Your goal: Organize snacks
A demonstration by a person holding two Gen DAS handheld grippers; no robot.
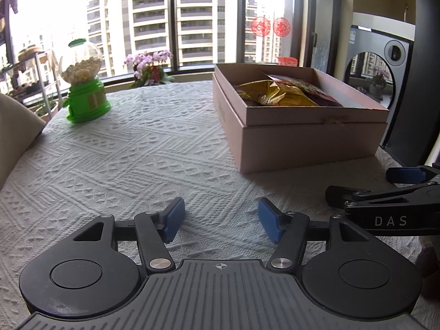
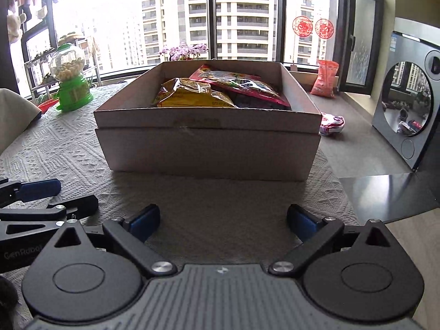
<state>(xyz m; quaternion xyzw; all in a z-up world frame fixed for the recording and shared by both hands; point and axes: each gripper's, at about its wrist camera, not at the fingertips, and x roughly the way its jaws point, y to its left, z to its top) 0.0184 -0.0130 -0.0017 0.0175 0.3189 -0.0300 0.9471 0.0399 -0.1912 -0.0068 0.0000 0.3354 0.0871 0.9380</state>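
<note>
A pale pink cardboard box (image 1: 302, 140) (image 2: 209, 154) stands open on the white textured tablecloth (image 1: 123, 165). Inside it lie a yellow snack bag (image 2: 189, 96) (image 1: 275, 95) and a red snack bag (image 2: 236, 84) (image 1: 310, 88). My left gripper (image 1: 221, 220) hovers low over the cloth, left of and nearer than the box, open with nothing between its blue pads. My right gripper (image 2: 222, 224) faces the box's near wall, open wide and empty. In each view the other gripper shows at the edge, the right one (image 1: 385, 192) and the left one (image 2: 41, 198).
A green candy dispenser (image 1: 85, 82) (image 2: 70, 82) with yellow balls stands at the table's far left. Pink flowers (image 1: 150, 66) sit by the window. An orange bag (image 2: 326, 78) and a small packet (image 2: 332, 123) lie on the floor right of the table, near a grey machine (image 2: 412, 96).
</note>
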